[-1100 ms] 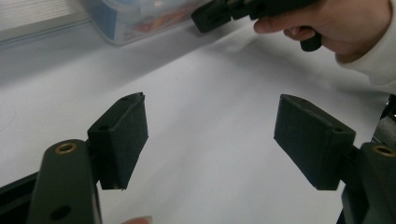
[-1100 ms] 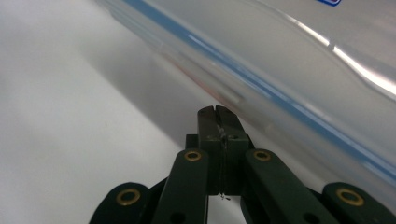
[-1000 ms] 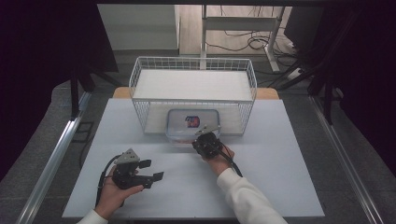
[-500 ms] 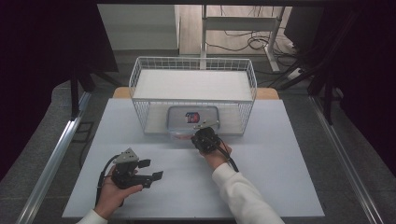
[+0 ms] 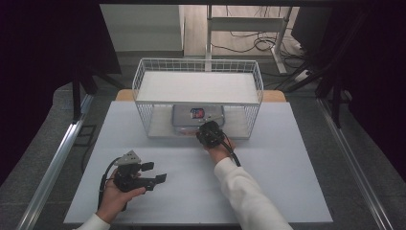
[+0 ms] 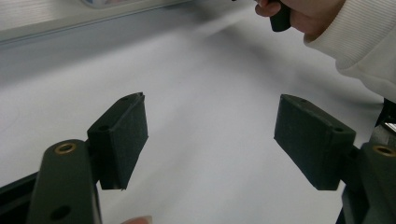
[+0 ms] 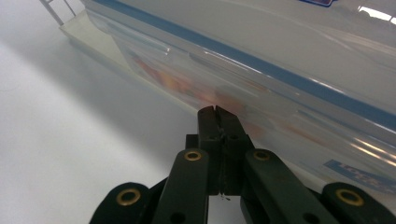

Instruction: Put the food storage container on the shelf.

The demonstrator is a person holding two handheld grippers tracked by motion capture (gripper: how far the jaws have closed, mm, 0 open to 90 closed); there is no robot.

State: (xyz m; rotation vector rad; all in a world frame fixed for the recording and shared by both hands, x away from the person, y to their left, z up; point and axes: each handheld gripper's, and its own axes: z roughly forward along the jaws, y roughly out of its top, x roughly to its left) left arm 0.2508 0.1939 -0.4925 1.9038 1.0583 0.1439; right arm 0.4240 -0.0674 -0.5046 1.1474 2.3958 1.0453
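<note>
- Right gripper [image 5: 205,134], clenched on nothing, has edged closer against the box [image 5: 197,116] under the rack [image 5: 198,86]; a push inward looks underway.
- Left gripper [image 5: 154,173] waits released, near the rack's front-left.

Black left claw [image 5: 154,172] and right claw [image 5: 201,135], brass rivets, flat pads, trailing black cables; white knit sleeves

I work in a lab-type recording bay: white bench [image 5: 287,187] between dark curtains [image 5: 43,72], metal rails [image 5: 52,167] along the grey floor, cables [image 5: 249,45] trailing behind, a desk frame [image 5: 249,24] beyond.
</note>
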